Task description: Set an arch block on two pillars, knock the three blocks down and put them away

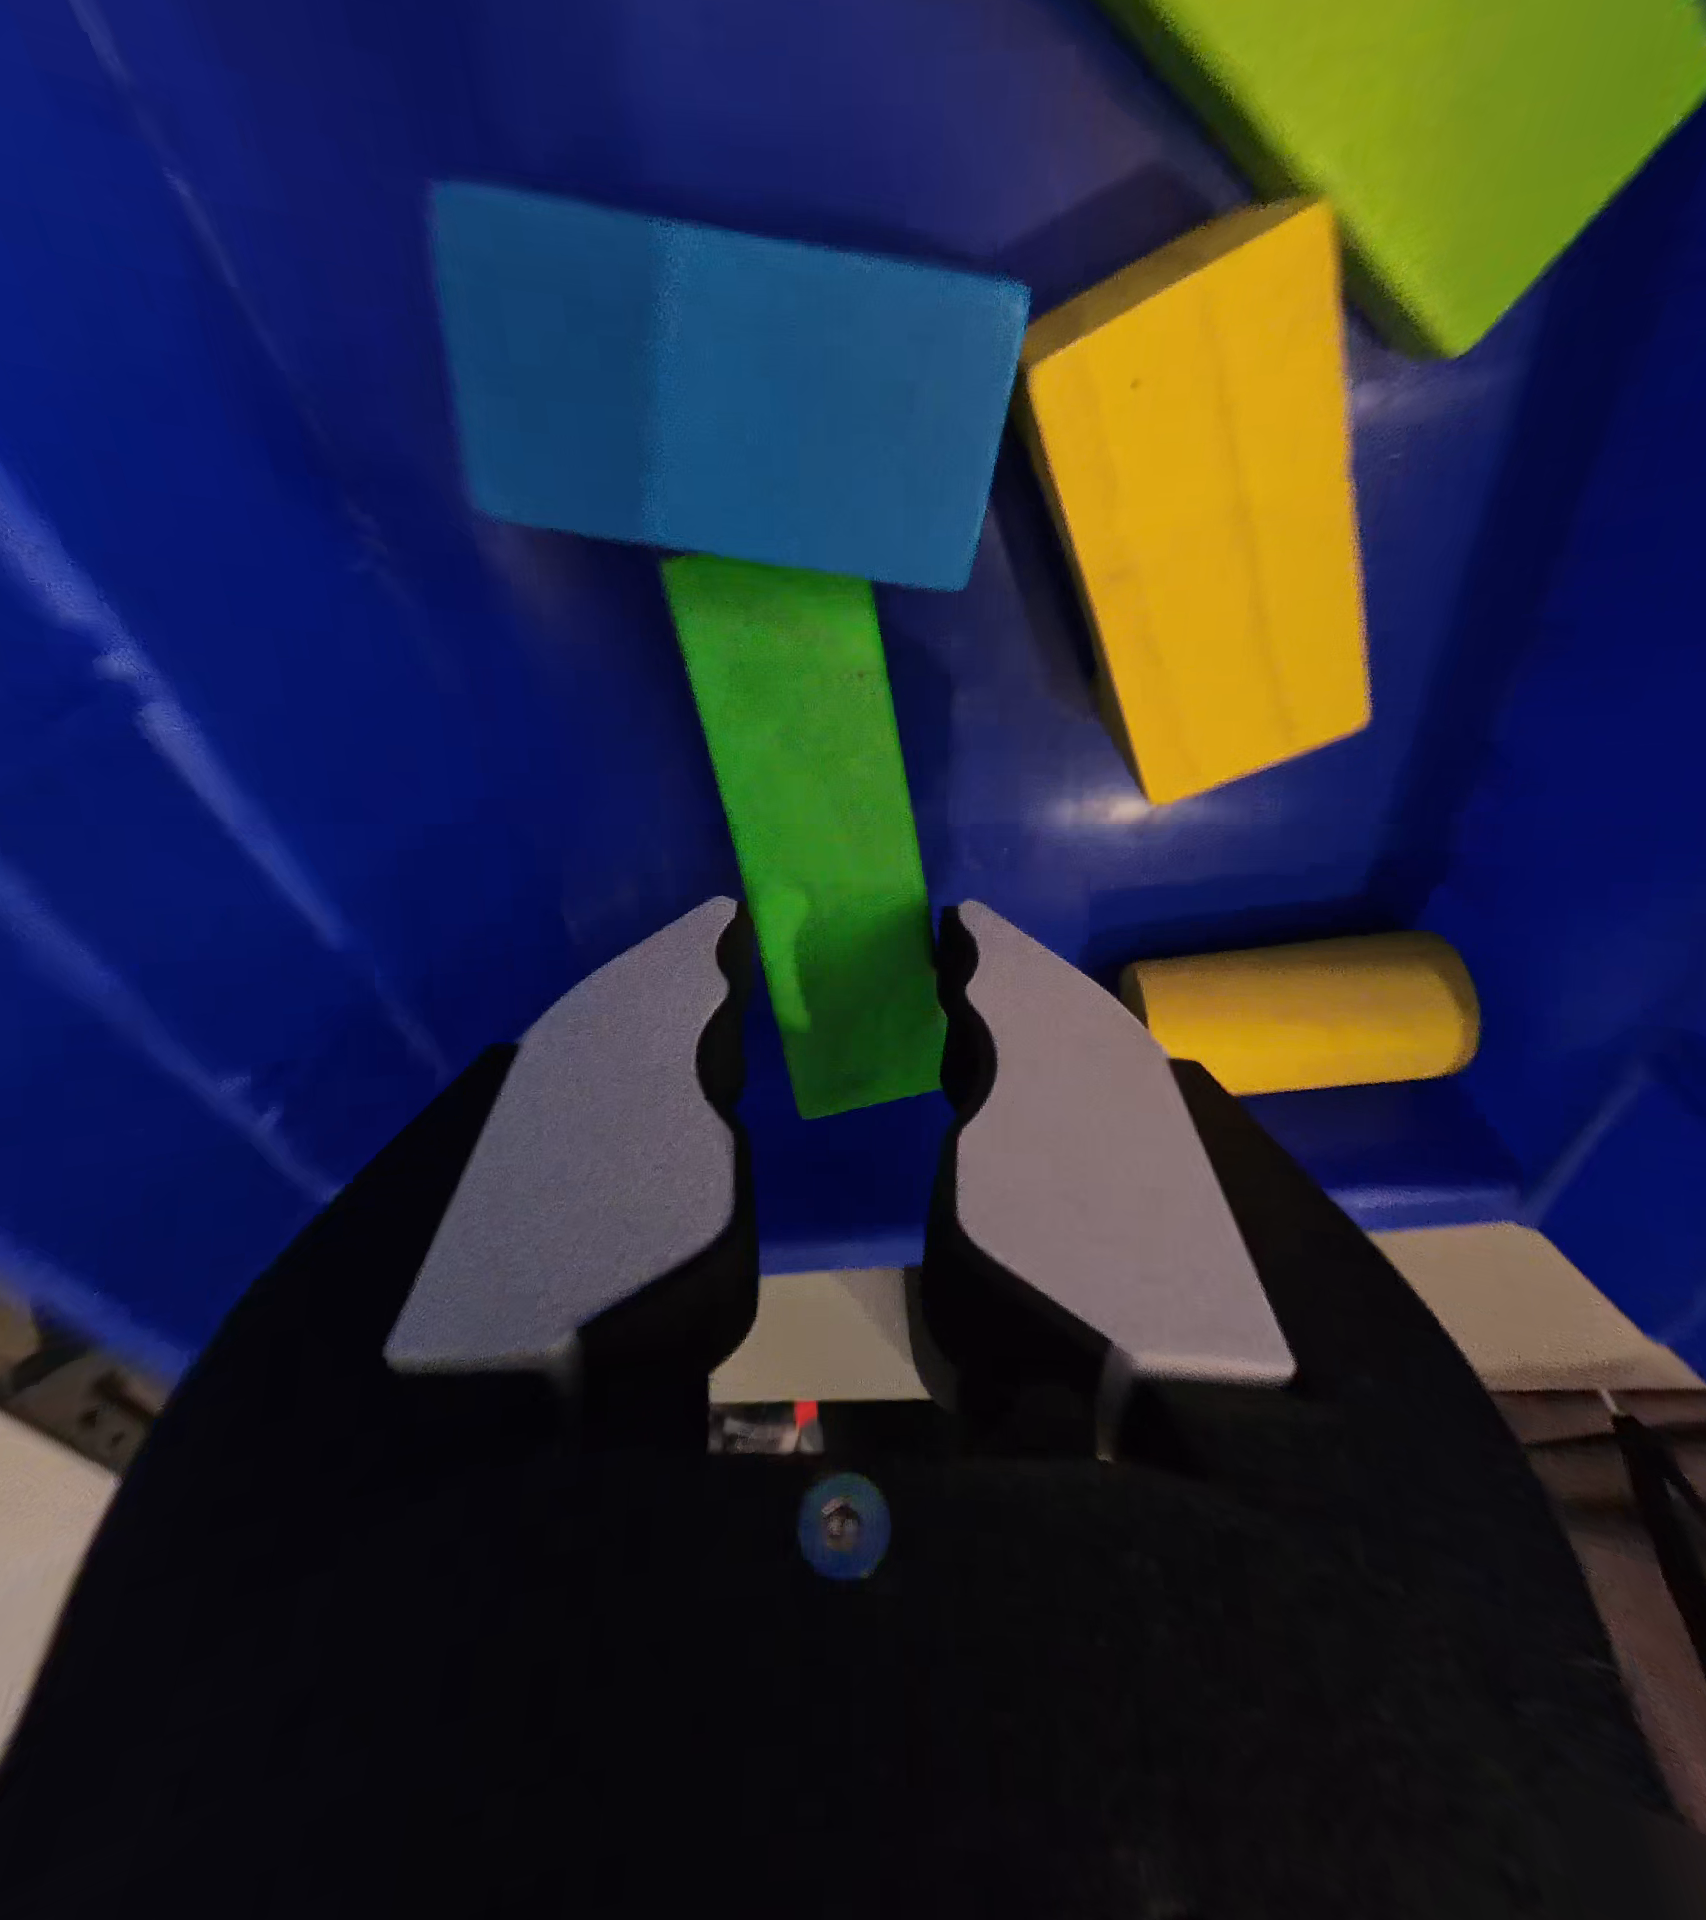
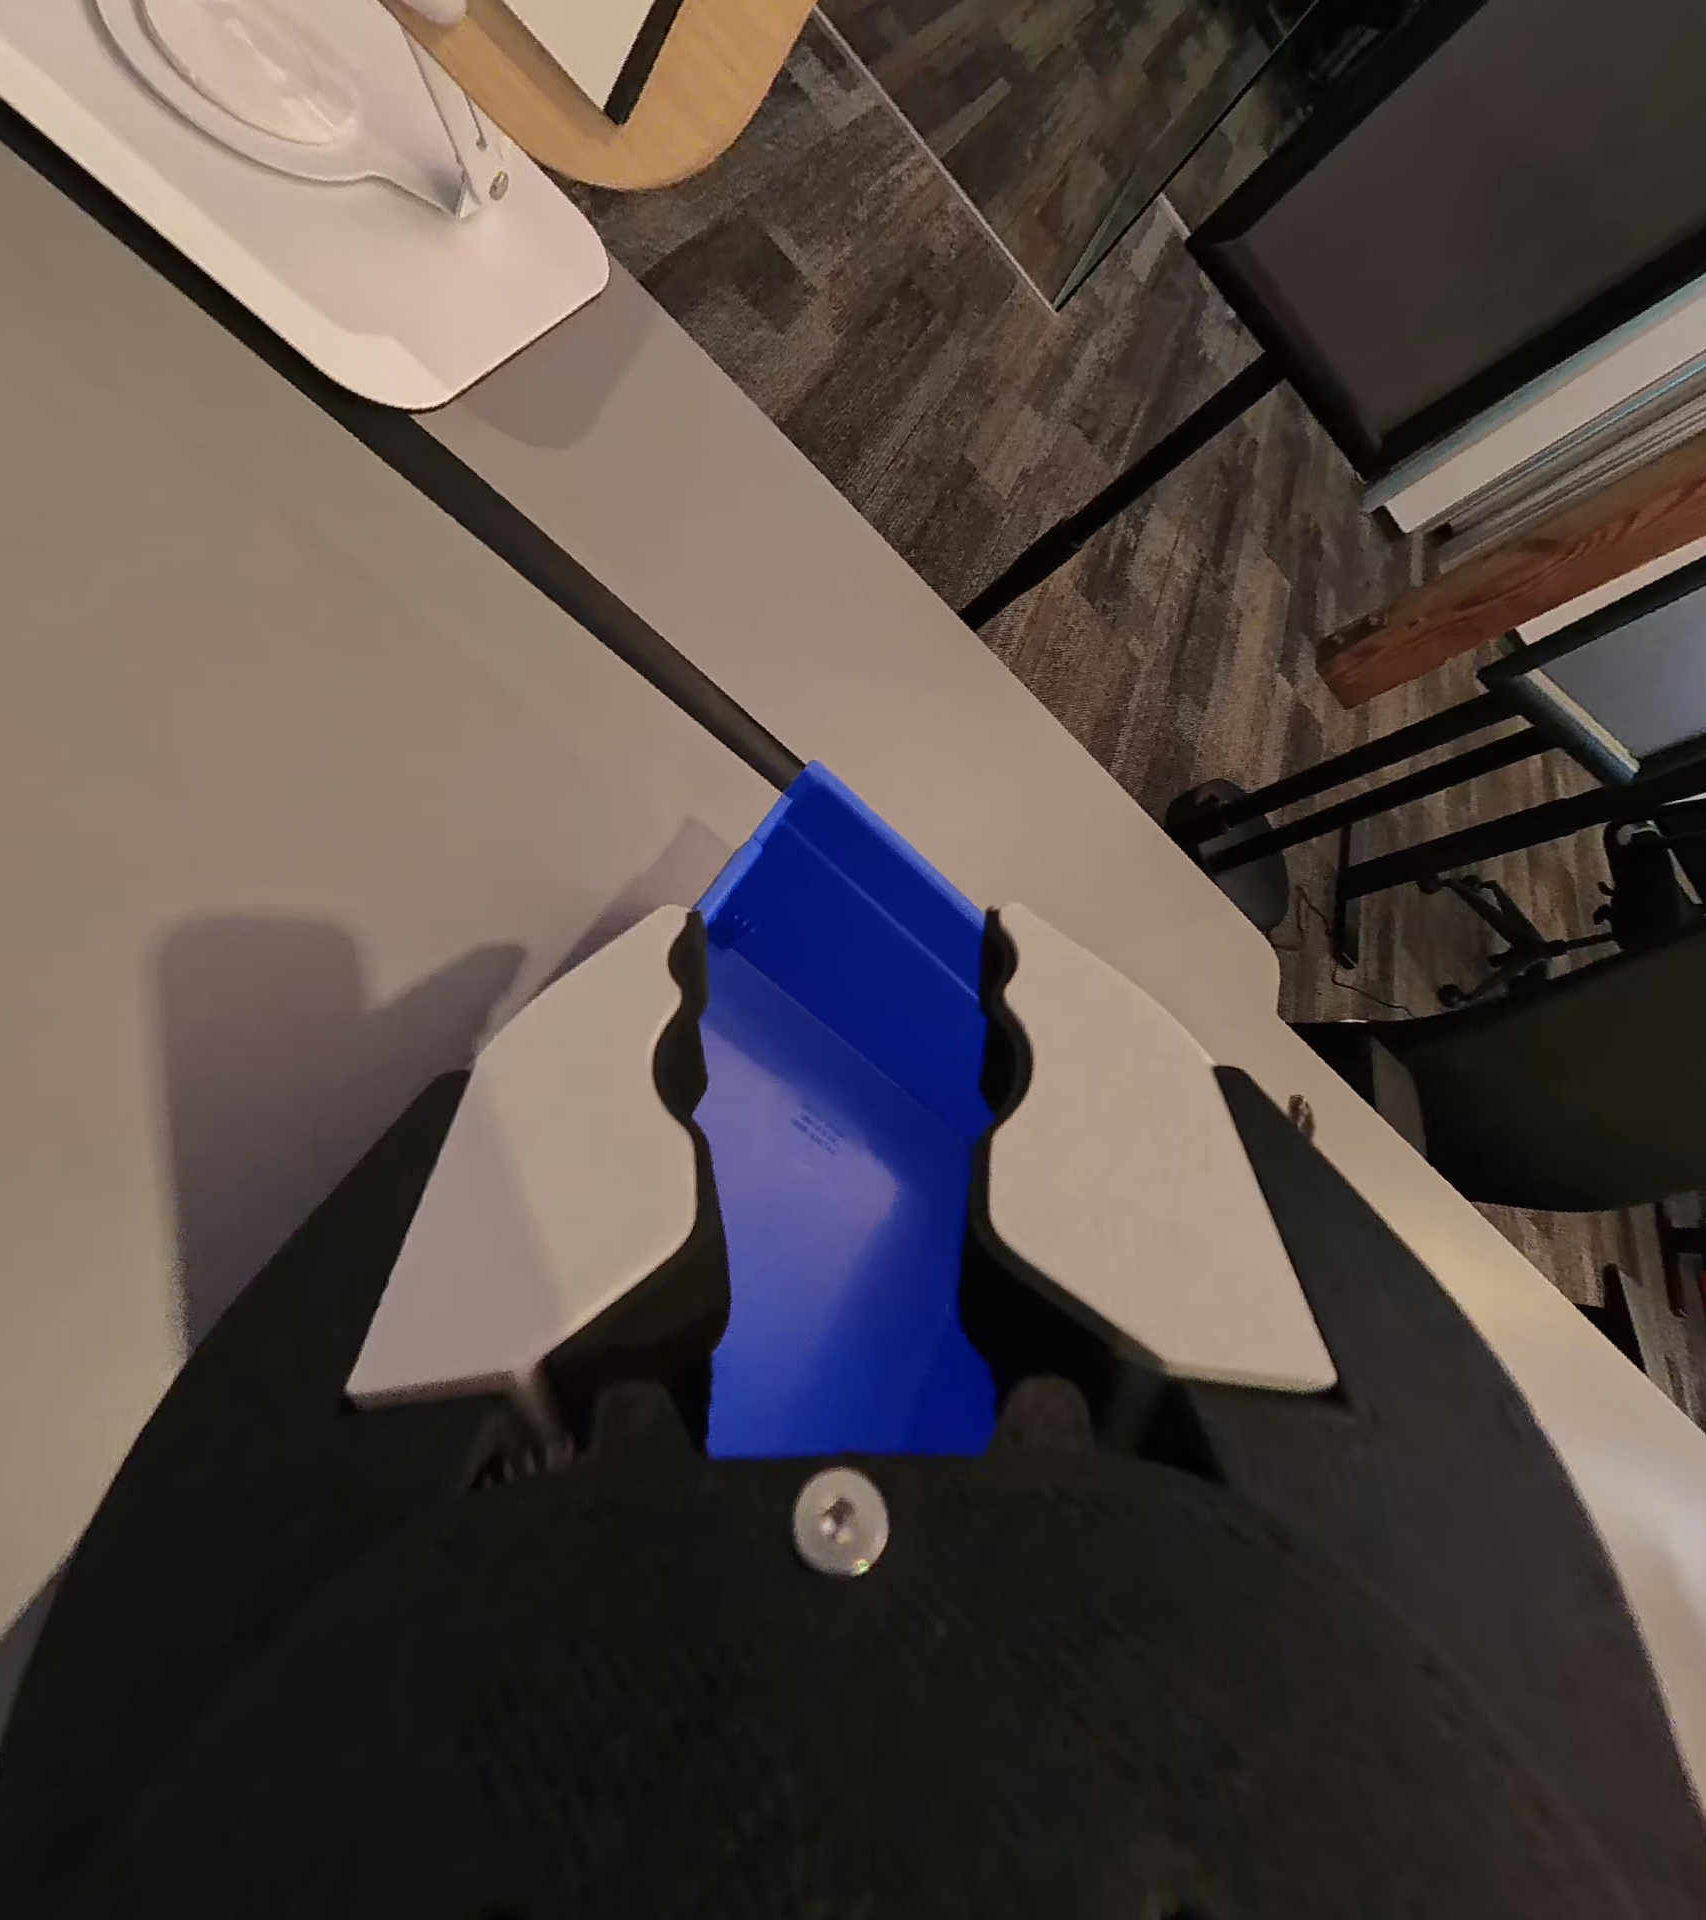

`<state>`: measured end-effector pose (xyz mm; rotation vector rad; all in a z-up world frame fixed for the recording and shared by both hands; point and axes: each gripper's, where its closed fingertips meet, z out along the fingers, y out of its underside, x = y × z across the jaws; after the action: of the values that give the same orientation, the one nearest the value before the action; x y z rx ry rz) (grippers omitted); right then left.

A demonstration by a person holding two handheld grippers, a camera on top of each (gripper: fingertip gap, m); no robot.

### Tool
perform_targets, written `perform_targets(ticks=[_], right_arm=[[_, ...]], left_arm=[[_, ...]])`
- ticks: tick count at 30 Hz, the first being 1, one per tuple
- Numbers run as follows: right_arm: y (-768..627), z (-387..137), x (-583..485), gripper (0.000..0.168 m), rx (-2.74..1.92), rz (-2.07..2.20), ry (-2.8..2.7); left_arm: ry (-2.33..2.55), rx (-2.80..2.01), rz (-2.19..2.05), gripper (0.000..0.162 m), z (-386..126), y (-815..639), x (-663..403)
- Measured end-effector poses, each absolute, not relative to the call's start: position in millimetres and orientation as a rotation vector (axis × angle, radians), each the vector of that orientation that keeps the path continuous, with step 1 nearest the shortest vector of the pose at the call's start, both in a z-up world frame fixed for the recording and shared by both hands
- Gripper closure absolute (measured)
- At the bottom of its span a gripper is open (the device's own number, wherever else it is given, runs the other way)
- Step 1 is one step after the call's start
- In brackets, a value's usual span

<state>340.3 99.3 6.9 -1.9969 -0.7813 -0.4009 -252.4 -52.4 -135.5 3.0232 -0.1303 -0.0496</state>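
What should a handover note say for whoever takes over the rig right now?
Left gripper: closed on a green block, held over the blue bin.
Right gripper: jaws apart, empty, above the bin's wall on the grey table.
In the bin: a blue block, a yellow block, a lime block and a yellow cylinder.
Done: nothing stands stacked in view.
Left: release the green block into the bin.

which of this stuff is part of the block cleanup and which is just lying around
Part of the job:
- green block, held between the left tongs
- blue bin under it
- light blue block, yellow block, lime block and yellow cylinder in the bin

Lying about:
- white tray on the table
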Motion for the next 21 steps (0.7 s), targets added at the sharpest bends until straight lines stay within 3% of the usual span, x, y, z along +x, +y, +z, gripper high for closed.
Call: perform_targets(ticks=[6,13,21], right_arm=[[88.4,33.7,298.1,0.117,-1.853,-0.277,-0.800],[-11.2,39.5,112.2,0.117,-1.570,0.762,-1.108],[-91.8,74.0,52.4,0.121,-1.100,1.455,-0.954]], left_arm=[[-0.436,3.403,0.415,0.129,-42.7,-41.8,-196.9],[-1.390,3.355,1.025,0.129,43.5,-61.1,-67.5],[-1.872,2.932,1.554,0.129,73.1,-97.2,36.1]])
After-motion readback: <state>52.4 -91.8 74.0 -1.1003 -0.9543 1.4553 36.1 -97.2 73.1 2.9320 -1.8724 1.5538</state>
